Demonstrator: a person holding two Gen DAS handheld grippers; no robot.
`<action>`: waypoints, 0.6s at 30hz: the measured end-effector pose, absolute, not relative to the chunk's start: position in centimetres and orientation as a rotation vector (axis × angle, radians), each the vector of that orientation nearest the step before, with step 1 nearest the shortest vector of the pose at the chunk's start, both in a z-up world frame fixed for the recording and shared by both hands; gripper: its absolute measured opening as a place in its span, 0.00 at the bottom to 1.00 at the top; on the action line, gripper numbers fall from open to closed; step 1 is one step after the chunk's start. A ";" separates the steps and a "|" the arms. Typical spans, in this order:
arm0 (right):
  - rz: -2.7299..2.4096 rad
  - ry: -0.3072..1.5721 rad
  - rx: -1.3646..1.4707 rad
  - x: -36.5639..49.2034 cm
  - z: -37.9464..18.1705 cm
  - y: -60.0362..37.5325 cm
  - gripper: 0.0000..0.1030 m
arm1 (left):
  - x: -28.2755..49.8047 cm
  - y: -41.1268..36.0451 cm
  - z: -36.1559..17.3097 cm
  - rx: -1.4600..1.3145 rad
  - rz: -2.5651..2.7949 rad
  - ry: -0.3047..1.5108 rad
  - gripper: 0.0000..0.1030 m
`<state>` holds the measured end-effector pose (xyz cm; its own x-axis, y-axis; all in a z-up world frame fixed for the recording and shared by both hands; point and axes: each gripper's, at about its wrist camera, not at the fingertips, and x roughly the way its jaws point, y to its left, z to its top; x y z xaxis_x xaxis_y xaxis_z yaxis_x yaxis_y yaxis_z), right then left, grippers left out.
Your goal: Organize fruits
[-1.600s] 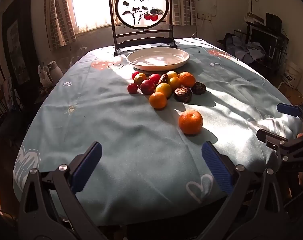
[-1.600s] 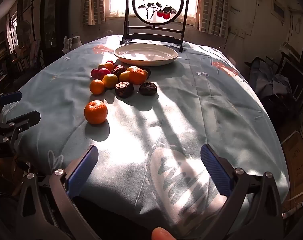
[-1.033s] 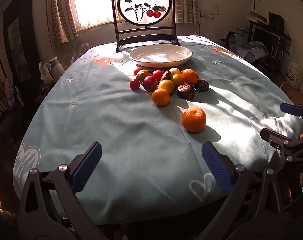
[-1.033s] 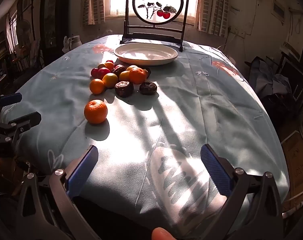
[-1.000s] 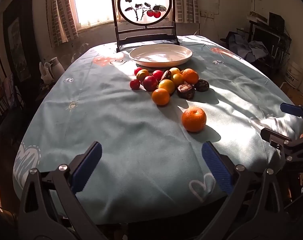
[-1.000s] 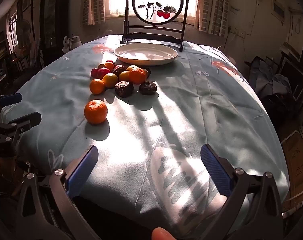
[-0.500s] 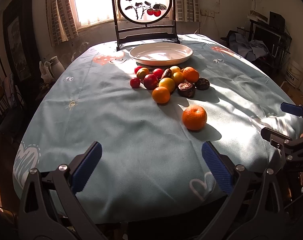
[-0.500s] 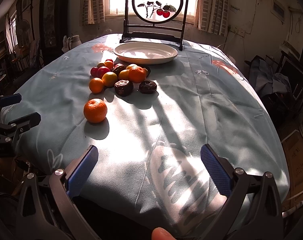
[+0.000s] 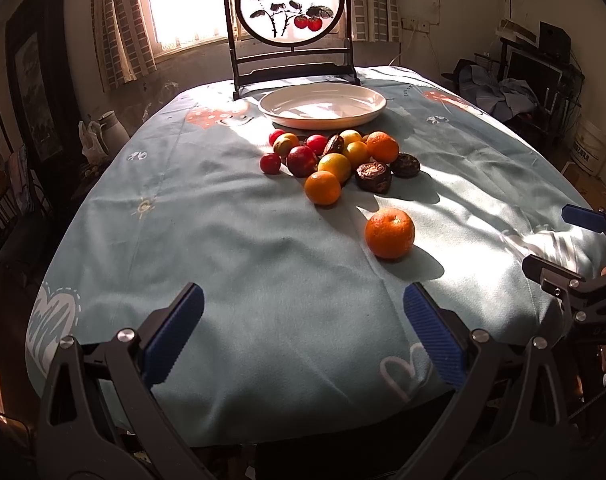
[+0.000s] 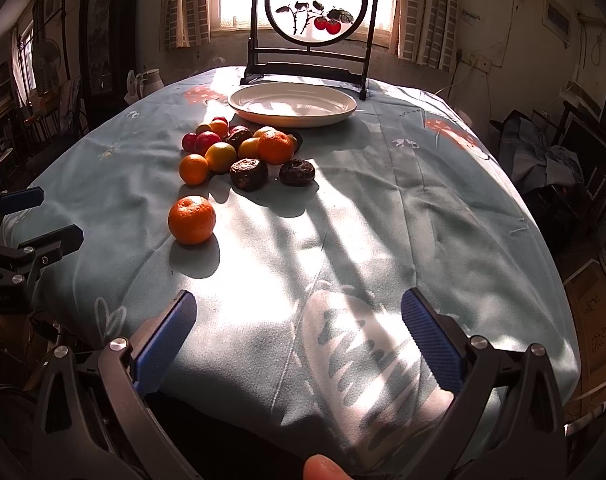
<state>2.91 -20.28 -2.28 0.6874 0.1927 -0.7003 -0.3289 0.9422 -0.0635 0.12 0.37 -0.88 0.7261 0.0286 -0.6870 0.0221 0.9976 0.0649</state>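
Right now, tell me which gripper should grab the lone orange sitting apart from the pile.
Left, probably. The lone orange lies nearly ahead of the open left gripper, just toward its right finger. For the open right gripper, it sits well off to the left.

Fingertip [image 10: 323,467] — cut off below

Strong sunlight comes through the curtained window [image 9: 187,4] behind a round painted screen [image 9: 290,4] and falls in stripes on the pale blue tablecloth [image 9: 231,248], while the walls stay dim
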 end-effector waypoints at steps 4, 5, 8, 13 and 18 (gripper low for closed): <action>0.294 0.760 -0.190 2.9 -2.3 -20.3 0.99 | 0.1 0.4 -0.9 0.070 0.005 0.760 0.98; 0.294 0.760 -0.190 2.9 -2.3 -20.3 0.99 | 0.1 0.4 -1.0 0.070 0.004 0.761 0.98; 0.295 0.760 -0.190 2.9 -2.2 -20.3 0.99 | 0.0 0.4 -1.1 0.072 0.005 0.762 0.98; 0.297 0.760 -0.191 3.0 -2.3 -20.2 0.99 | 0.0 0.4 -1.1 0.072 0.003 0.761 0.98; 0.296 0.762 -0.191 2.9 -2.3 -20.3 0.99 | 0.1 0.3 -1.1 0.072 0.004 0.762 0.98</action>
<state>2.94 -20.26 -2.26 0.6854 0.1936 -0.7020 -0.3306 0.9417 -0.0631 0.09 0.33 -1.11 0.7234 0.0293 -0.6898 0.0230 0.9975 0.0665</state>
